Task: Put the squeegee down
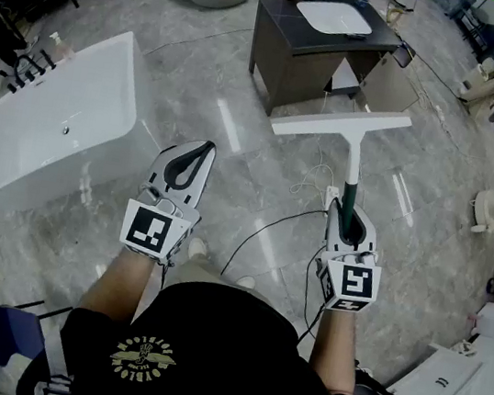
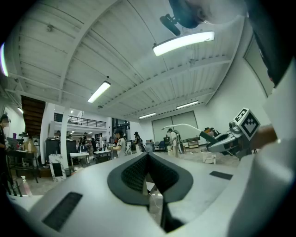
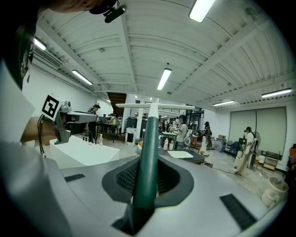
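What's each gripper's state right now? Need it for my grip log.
Left gripper: shut, nothing between its jaws.
Right gripper: shut on the squeegee handle.

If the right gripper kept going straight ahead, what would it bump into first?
Probably the dark sink cabinet; the squeegee in the right gripper would touch it first. Depth is unclear.

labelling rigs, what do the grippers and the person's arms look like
The left gripper and right gripper match: pale grey shells, black ribbed pads, a white cube with black square markers. The person wears a black T-shirt with a gold print.
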